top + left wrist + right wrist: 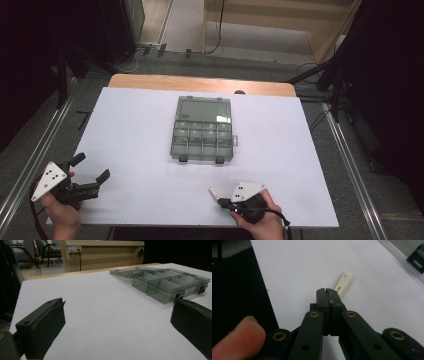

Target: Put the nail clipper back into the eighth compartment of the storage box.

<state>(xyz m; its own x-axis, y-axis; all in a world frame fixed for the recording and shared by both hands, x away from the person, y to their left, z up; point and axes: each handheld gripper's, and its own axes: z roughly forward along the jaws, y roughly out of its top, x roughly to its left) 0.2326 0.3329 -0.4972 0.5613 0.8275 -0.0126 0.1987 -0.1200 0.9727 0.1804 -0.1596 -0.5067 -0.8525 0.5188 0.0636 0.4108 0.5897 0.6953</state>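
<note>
A smoky clear compartment box (202, 131) lies open at the middle of the white table top, its lid folded back away from me; in the left gripper view the box (162, 282) sits ahead to the right. My left gripper (92, 166) rests at the near left corner, its jaws wide apart with nothing between them (117, 315). My right gripper (221, 201) is low at the near edge with its jaws pressed together (326, 290). A small cream stick (344, 282) lies on the table just past them; its near end is hidden behind the right jaw tip. In the high view the stick (214, 191) points up and left from the gripper.
The white sheet (150, 120) covers most of the table, with a wooden strip (200, 82) bare at the far edge. Metal rails (350, 165) run along both sides. Dark floor drops off to the left of the right gripper (237, 290). A fingertip (237, 340) shows at that view's lower left.
</note>
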